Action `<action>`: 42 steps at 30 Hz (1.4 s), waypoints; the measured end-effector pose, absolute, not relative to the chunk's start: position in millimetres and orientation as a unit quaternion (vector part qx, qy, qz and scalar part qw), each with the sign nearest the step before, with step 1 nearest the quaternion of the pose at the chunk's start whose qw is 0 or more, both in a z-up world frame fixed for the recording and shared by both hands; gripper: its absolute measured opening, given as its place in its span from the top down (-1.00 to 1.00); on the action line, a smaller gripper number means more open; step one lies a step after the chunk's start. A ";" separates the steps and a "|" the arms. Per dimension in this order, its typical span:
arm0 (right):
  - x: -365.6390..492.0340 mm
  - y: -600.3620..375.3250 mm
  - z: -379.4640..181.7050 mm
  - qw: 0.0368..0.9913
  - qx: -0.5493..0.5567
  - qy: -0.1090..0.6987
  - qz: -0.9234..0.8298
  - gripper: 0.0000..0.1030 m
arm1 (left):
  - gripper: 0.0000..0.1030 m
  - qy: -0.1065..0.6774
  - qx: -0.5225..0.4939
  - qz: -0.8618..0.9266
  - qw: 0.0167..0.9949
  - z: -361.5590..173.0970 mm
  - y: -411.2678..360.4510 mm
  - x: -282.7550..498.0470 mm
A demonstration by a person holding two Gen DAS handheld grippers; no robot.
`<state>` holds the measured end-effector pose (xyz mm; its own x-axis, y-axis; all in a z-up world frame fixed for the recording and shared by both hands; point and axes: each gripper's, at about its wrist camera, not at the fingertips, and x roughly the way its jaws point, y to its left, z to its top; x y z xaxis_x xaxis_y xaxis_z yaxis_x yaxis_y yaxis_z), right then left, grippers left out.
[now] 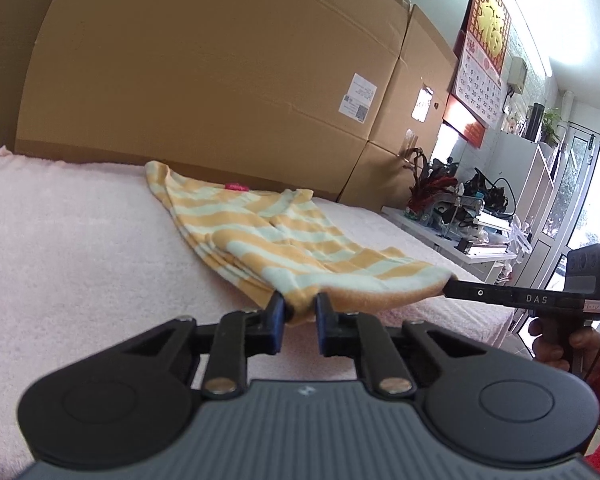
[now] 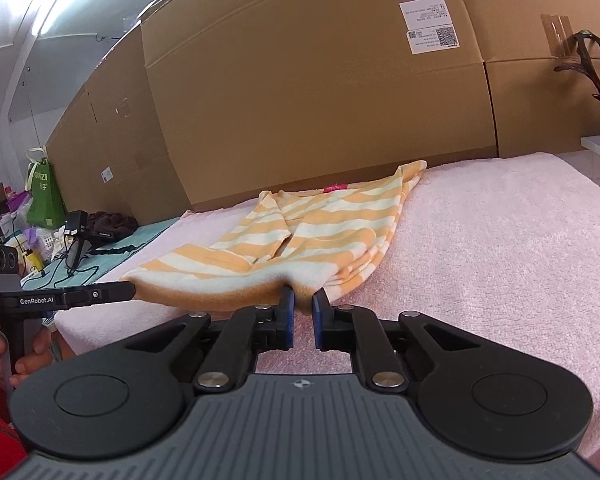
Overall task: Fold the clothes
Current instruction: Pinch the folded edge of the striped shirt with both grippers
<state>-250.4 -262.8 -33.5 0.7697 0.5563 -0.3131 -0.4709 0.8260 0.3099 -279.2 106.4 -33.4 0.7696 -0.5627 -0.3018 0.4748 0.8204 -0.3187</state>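
Observation:
An orange-and-white striped garment [image 1: 276,236] lies on the pink towel-covered table [image 1: 60,240], its near edge lifted off the surface. My left gripper [image 1: 300,306] is shut on the near left corner of that edge. My right gripper [image 2: 303,300] is shut on the near right corner of the garment [image 2: 300,224]. In the left wrist view the right gripper [image 1: 450,286] reaches in from the right and pinches the cloth. In the right wrist view the left gripper [image 2: 130,290] reaches in from the left. A pink tag [image 2: 334,188] shows at the garment's far end.
Large cardboard boxes [image 1: 220,80] stand along the table's far edge. A side table with plants and clutter [image 1: 452,204] is to the right. A teal cloth with cables, a charger and a green bag [image 2: 44,196] lies to the left.

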 end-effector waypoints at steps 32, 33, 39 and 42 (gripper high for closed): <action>-275.9 -245.1 -34.7 0.940 -0.074 0.228 0.241 0.39 | 0.21 0.227 0.121 -0.256 0.932 -44.4 77.3 -287.6; -275.0 -245.7 -34.9 0.940 -0.067 0.229 0.244 0.39 | 0.22 0.229 0.109 -0.257 0.932 -45.6 78.5 -284.6; -274.9 -242.9 -42.8 0.945 -0.041 0.206 0.251 0.45 | 0.68 0.220 0.061 -0.265 0.937 -53.3 80.5 -286.7; -273.8 -241.0 -43.2 0.941 -0.034 0.209 0.263 0.76 | 0.77 0.217 0.040 -0.265 0.939 -52.0 83.6 -287.5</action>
